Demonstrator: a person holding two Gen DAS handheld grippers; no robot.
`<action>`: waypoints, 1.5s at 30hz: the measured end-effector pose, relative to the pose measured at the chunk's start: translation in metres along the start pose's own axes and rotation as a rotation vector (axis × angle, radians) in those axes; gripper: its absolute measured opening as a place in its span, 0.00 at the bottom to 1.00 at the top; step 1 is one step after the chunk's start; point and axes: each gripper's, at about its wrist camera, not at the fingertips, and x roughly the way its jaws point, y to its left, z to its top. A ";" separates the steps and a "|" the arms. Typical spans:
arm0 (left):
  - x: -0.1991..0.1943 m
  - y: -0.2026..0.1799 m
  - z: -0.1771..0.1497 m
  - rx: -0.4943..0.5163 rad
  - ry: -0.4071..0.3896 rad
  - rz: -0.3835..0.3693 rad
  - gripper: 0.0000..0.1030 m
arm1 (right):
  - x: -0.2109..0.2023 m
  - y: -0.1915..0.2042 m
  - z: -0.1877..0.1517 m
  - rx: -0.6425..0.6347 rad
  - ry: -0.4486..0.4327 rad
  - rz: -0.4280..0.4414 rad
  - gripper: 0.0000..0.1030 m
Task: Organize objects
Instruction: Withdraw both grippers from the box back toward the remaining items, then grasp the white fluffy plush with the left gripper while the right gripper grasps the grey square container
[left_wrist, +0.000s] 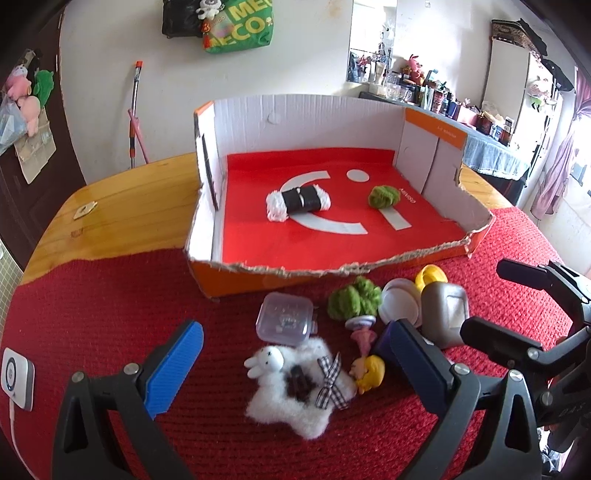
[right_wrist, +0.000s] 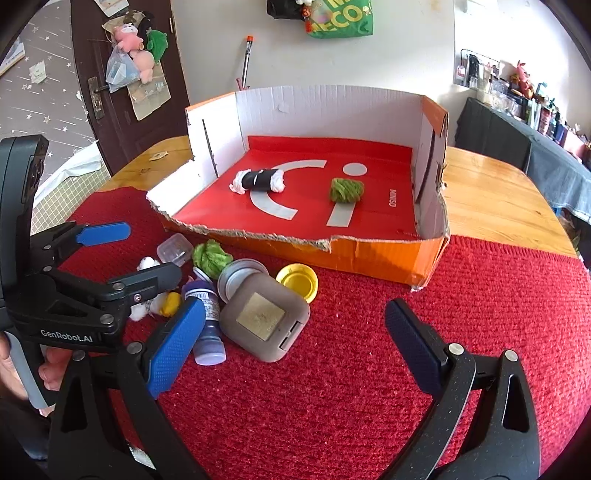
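Green bag (left_wrist: 238, 31) on wall, mop (left_wrist: 135, 110) leaning below

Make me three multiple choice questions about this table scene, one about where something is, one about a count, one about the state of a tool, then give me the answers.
1. Where does the black-banded white roll lie?
A. Inside the cardboard box
B. On the red mat outside the box
C. On the bare wood

2. How many things lie inside the box?
A. None
B. Two
C. Five

3. What state is the right tool in?
A. Shut on the yellow cap
B. Shut on nothing
C. Open, holding nothing

Answers:
1 A, it rests on the box's red floor beside the green yarn ball.
2 B, only the roll and one green yarn ball are in there.
3 C, its blue pads stand wide apart over the mat with nothing between them.
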 end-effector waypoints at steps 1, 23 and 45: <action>0.001 0.001 -0.001 -0.003 0.003 0.001 1.00 | 0.001 0.000 -0.001 0.000 0.003 -0.001 0.96; 0.000 0.021 -0.024 -0.043 0.027 0.023 1.00 | 0.019 0.000 -0.012 0.006 0.049 -0.009 0.96; 0.007 0.013 -0.032 -0.011 0.048 0.008 0.87 | 0.027 0.007 -0.011 0.002 0.057 0.012 0.60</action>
